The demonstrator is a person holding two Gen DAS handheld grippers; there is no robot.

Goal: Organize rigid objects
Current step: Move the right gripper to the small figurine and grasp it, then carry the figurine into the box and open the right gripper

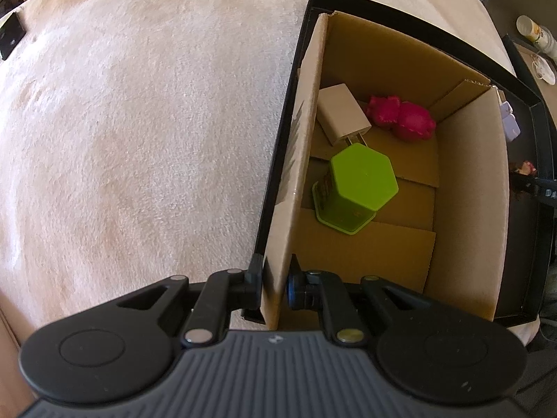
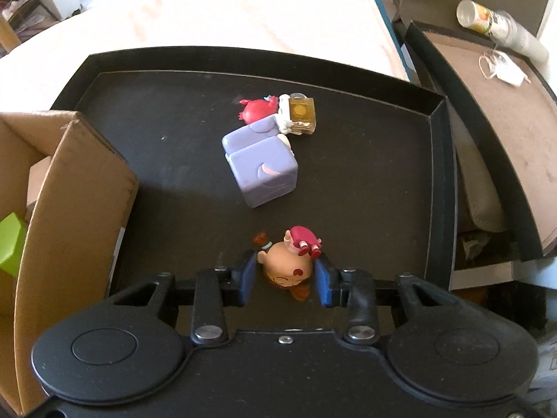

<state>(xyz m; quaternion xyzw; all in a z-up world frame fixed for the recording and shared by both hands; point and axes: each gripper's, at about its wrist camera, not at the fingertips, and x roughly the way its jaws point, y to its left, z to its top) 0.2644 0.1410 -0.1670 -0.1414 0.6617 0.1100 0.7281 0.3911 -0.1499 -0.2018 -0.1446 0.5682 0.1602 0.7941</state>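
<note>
A: Left gripper (image 1: 275,287) first?

B: Clamped on the near left wall of the cardboard box (image 1: 299,160), one finger outside, one inside, pads pressed to the card.

A: Inside the box?

B: Nearest, a green hexagonal container (image 1: 358,188) standing on the floor flaps. Just behind it, touching or nearly so, a white charger plug (image 1: 343,113) leaning against the left wall. Beside that, toward the far corner, a pink toy (image 1: 403,116).

A: Around the box?

B: Seated in the left end of a black tray (image 1: 296,80), all on a pale fleecy blanket (image 1: 139,122).

A: Right gripper (image 2: 286,277)?

B: Closed around a small doll figurine (image 2: 285,264), blue pads (image 2: 249,277) against either side of the big head, red feet pointing away. Lifted or resting on the tray: cannot tell.

A: Farther on?

B: Mid-tray, a lilac cube (image 2: 264,163). Behind it, touching, a red figure (image 2: 257,109) and an amber clear block (image 2: 301,113). Box wall at left, green container peeking in. Beyond the tray's right rim, a tipped cup stack (image 2: 497,26) and a white mask (image 2: 504,69).
</note>
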